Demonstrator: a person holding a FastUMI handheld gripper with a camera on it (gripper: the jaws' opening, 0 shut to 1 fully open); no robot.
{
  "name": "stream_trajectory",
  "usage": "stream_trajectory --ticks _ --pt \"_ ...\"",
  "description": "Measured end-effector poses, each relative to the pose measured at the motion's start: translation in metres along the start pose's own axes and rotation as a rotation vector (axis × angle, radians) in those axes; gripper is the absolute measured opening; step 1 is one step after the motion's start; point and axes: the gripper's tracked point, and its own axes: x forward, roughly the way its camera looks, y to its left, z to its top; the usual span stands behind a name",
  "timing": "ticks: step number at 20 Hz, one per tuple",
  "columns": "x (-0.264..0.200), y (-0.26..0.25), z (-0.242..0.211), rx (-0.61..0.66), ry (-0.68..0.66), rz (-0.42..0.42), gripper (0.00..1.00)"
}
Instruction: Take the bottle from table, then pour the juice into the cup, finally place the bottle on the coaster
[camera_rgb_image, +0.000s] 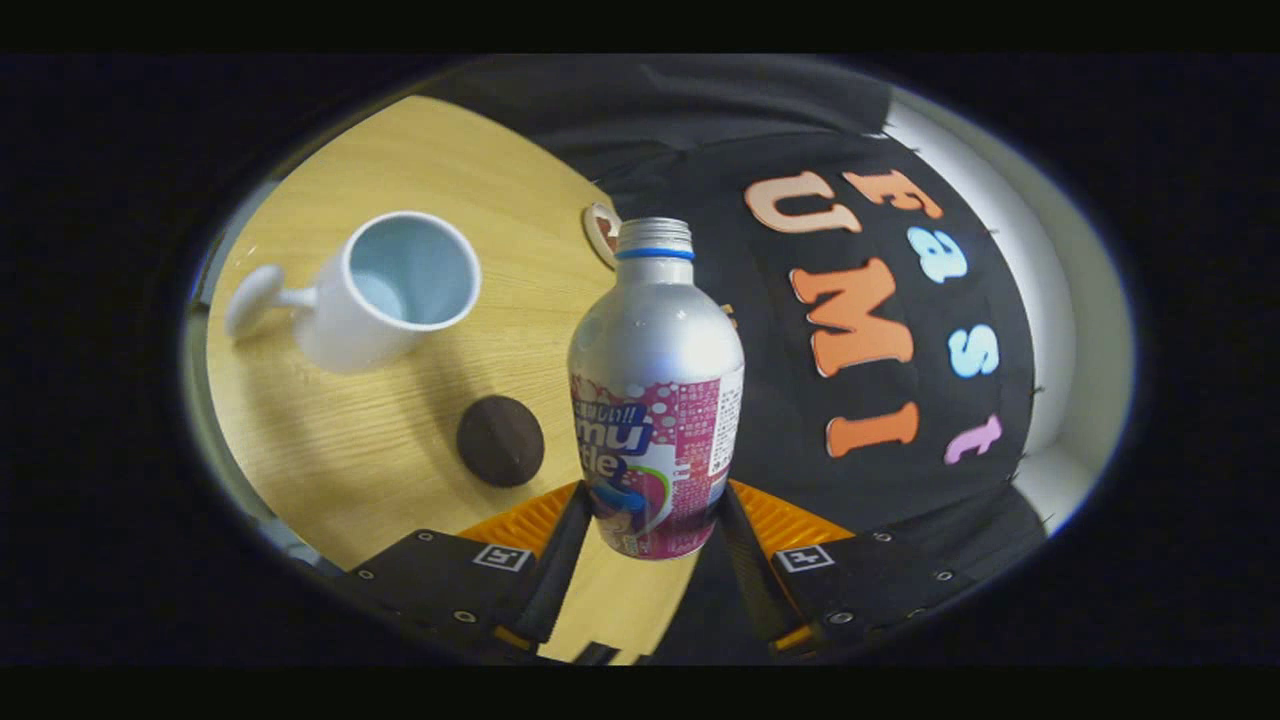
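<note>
2 fingers of the gripper (655, 530) clamp the bottle (655, 400) at its lower body, one pressing on each side, so the grip is closed on it. It stands at the centre of the frame, a silver metal bottle with a pink printed label around its lower half and a blue ring under its threaded neck; no cap is on the neck. Its base hangs above the wooden table (330, 460) – it looks lifted clear, and the whole scene is tilted in this view

1 white cup (385, 290) sits in the upper left of the frame, its inside pale and open toward the camera, with its handle pointing left. It is well apart from the bottle. Between cup and bottle, lower down and near the left finger, a dark round coaster (500, 440) lies flat on the table – bare on top. Just behind the bottle's neck, a small pale-rimmed object (600, 232) peeks out at the table's far edge; I cannot tell what it is
</note>
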Motion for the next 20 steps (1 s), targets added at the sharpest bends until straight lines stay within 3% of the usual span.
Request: stream_trajectory --ticks 6,12,15,20 --pt "0.033 0.025 -0.027 0.476 0.002 0.076 0.74" --pt "0.059 0.046 -0.013 0.862 -0.045 0.183 0.74" --pt "0.072 0.065 -0.007 0.995 -0.042 0.264 0.74" --pt "0.088 0.077 -0.008 1.097 -0.023 0.304 0.75"
